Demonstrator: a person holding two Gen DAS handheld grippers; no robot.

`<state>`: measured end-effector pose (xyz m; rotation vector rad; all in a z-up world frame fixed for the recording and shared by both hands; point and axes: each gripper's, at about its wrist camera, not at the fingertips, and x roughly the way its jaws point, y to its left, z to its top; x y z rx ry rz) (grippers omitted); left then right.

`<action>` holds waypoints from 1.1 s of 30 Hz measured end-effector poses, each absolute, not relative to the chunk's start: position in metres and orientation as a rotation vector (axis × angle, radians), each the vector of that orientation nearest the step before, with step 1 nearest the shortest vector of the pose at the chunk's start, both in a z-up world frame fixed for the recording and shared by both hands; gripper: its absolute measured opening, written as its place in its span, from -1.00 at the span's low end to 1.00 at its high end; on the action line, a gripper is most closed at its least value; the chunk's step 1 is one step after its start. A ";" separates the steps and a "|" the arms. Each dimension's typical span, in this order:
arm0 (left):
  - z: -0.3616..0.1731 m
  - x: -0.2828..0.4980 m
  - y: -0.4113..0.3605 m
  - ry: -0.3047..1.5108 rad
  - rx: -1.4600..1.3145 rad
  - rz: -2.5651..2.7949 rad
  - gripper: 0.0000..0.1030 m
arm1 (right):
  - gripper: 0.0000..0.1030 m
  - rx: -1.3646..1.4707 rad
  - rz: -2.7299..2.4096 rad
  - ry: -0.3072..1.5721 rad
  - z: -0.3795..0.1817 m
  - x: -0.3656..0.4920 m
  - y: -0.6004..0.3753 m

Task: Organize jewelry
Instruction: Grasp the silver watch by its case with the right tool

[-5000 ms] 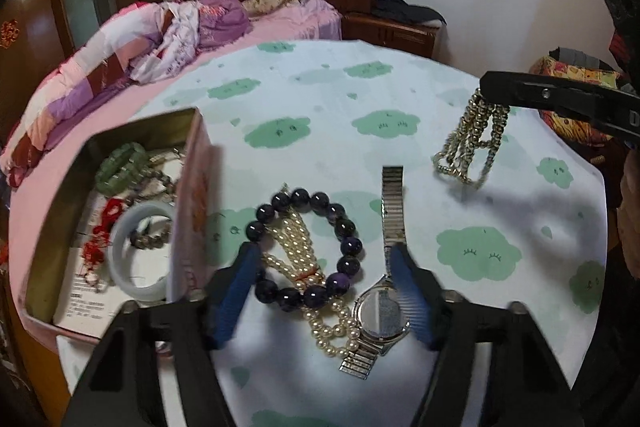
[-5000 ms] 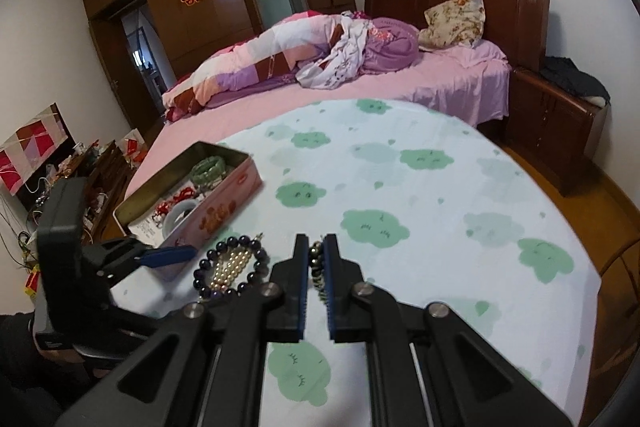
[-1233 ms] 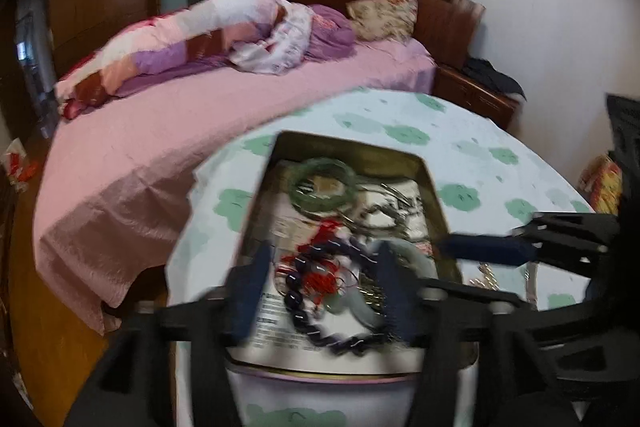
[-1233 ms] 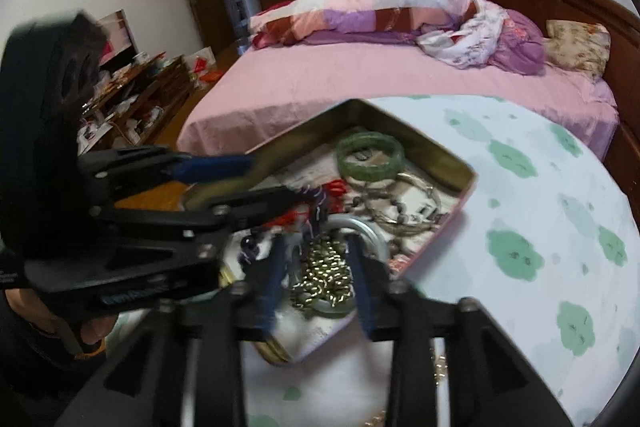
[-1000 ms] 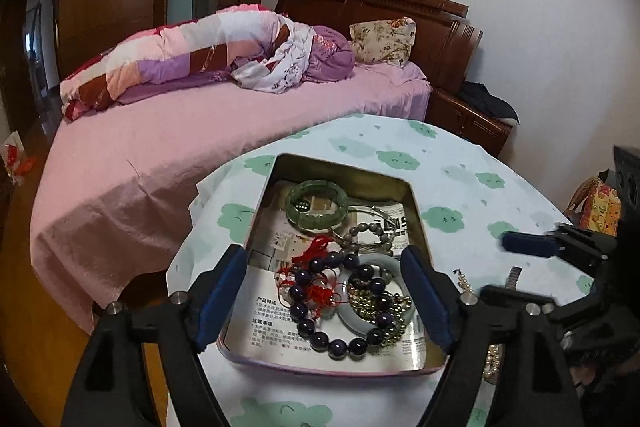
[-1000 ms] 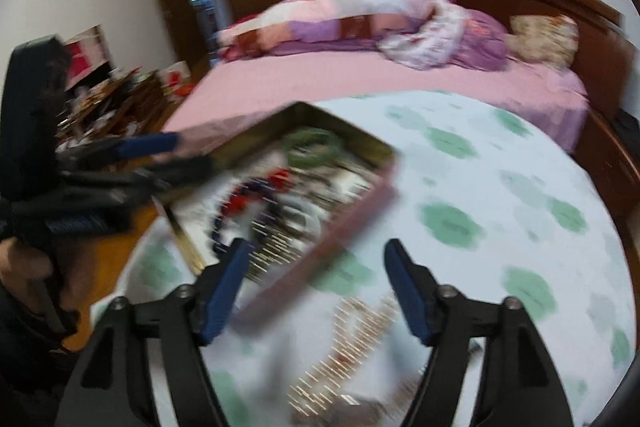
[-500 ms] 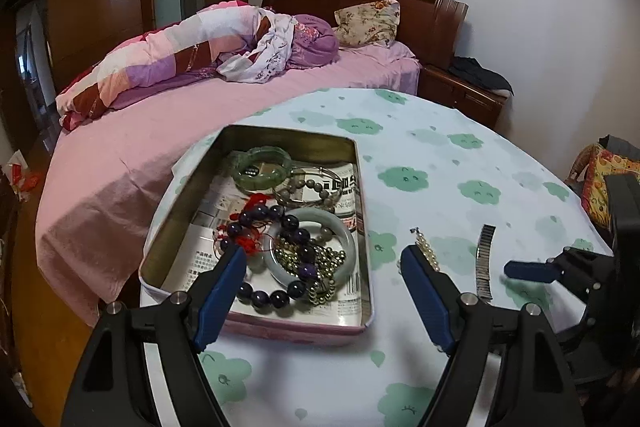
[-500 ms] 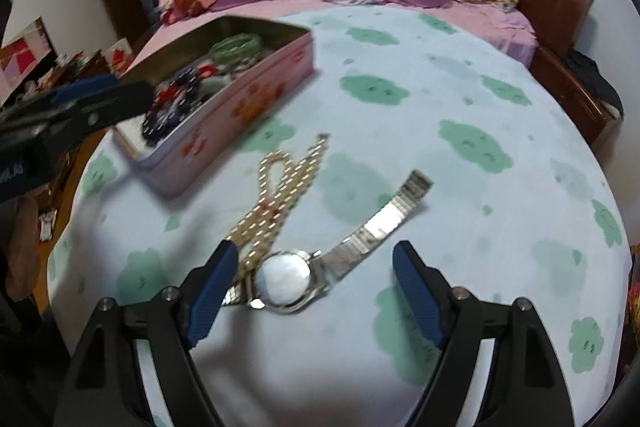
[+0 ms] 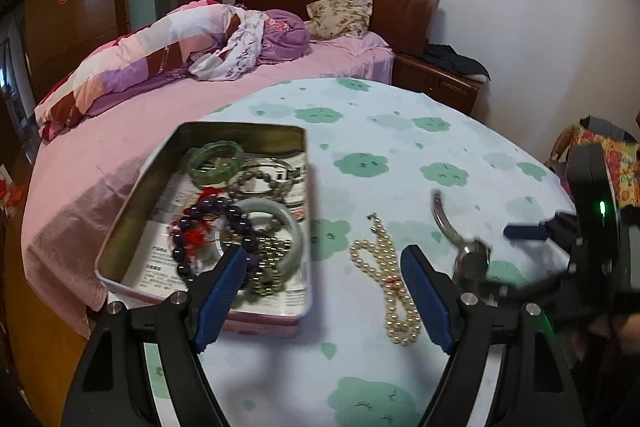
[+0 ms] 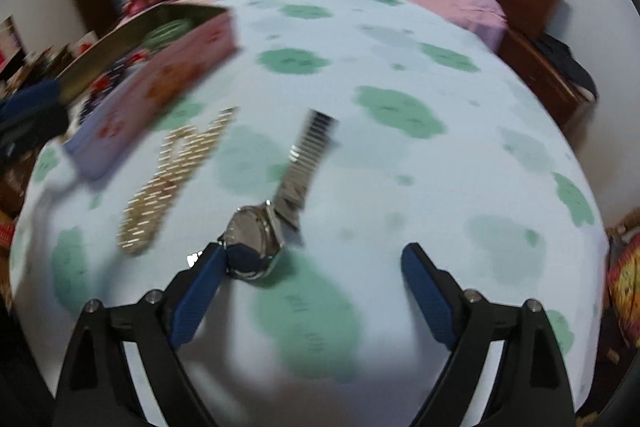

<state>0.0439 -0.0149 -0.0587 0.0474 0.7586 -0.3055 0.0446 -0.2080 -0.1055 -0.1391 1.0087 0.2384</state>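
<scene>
Opening wide, right gripper fingers flank the watch

A: State the right gripper condition.
B: Jaws wide apart and opening. The silver watch lies on the cloud-print tablecloth just inside the left blue pad; contact with that pad cannot be determined. Its metal band runs up and away.
A: Adjacent items?
B: Pearl necklace to the left of the watch, blurred. Beyond it, a pink tin, open, contents indistinct.
</scene>
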 end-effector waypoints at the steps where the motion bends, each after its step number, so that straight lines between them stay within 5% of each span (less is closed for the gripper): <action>1: -0.060 0.042 -0.022 0.761 0.061 -0.322 0.54 | 0.72 -0.123 0.217 1.007 -0.105 0.047 -0.217; 15: -0.082 0.042 -0.077 0.810 0.156 -0.391 0.43 | 0.53 0.010 0.305 0.963 -0.100 0.058 -0.227; 17: -0.088 0.044 -0.080 0.832 0.159 -0.395 0.17 | 0.31 -0.011 0.331 0.953 -0.100 0.056 -0.223; 22: -0.098 0.048 -0.083 0.886 0.137 -0.401 0.08 | -0.36 -0.045 0.406 0.943 -0.100 0.051 -0.211; 28: -0.112 0.061 -0.080 0.956 0.089 -0.383 -0.02 | -0.45 0.001 0.427 0.909 -0.098 0.045 -0.216; 30: -0.112 0.063 -0.080 0.955 0.087 -0.384 -0.13 | -0.45 0.015 0.426 0.892 -0.093 0.044 -0.219; 32: -0.112 0.066 -0.080 0.947 0.096 -0.381 -0.66 | -0.46 0.025 0.420 0.872 -0.088 0.043 -0.221; 33: -0.112 0.068 -0.079 0.951 0.091 -0.391 -0.75 | -0.52 0.033 0.420 0.864 -0.085 0.043 -0.223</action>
